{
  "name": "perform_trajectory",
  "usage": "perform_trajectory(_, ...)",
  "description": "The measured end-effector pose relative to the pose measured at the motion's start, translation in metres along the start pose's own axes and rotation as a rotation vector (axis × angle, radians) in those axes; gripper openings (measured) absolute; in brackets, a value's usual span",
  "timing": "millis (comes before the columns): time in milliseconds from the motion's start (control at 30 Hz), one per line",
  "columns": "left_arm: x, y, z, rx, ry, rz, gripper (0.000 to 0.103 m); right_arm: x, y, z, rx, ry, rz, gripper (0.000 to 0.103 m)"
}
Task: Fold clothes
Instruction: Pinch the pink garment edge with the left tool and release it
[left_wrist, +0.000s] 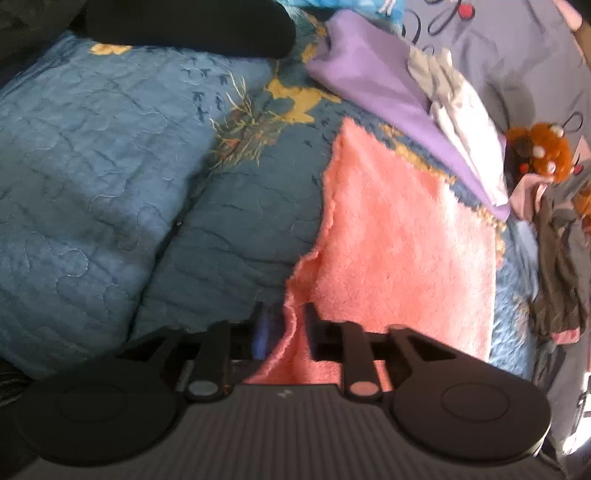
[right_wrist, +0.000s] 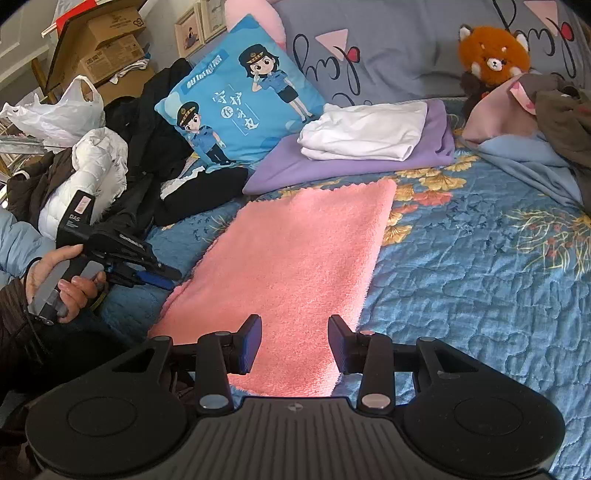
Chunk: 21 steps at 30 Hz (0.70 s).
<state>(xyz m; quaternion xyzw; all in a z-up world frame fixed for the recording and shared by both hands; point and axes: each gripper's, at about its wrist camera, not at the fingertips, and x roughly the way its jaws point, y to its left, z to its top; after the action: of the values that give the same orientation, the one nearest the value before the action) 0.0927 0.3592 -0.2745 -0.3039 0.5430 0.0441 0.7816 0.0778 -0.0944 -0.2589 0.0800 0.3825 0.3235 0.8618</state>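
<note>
A pink fluffy towel (right_wrist: 295, 258) lies flat on the blue quilted bedspread (right_wrist: 461, 288), long side running away from me. In the left wrist view the towel (left_wrist: 399, 229) has its near left edge lifted between the fingers of my left gripper (left_wrist: 284, 328), which is shut on it. That gripper also shows in the right wrist view (right_wrist: 166, 277), held in a hand at the towel's left edge. My right gripper (right_wrist: 294, 343) is open, its jaws standing over the towel's near end.
A folded white garment (right_wrist: 365, 129) lies on a folded purple one (right_wrist: 439, 147) beyond the towel. A blue cartoon pillow (right_wrist: 240, 96), dark clothes (right_wrist: 199, 188), a plush toy (right_wrist: 493, 55) and a heap of clothes (right_wrist: 554, 122) lie around.
</note>
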Motion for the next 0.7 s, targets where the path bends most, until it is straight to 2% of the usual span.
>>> perform_trajectory(67,-0.002,0.004,0.0,-0.018,0.003,-0.037,0.034,0.001,0.0,0.0,0.0,0.002,-0.001,0.039)
perform_trajectory(167,-0.005,0.005,-0.003,-0.028,0.018,-0.066,0.04,0.001,0.001,0.0,-0.005,0.004,0.0,0.039)
perform_trajectory(400,0.005,0.003,0.0,-0.066,0.022,-0.187,0.04,0.001,0.001,-0.001,-0.004,0.009,-0.002,0.039)
perform_trajectory(600,0.022,0.0,0.002,-0.034,0.067,-0.088,0.04,0.0,0.002,-0.001,-0.006,0.009,-0.002,0.039)
perform_trajectory(700,0.031,0.002,0.004,-0.044,0.09,-0.11,0.04,0.0,0.001,-0.001,-0.003,0.009,-0.004,0.039)
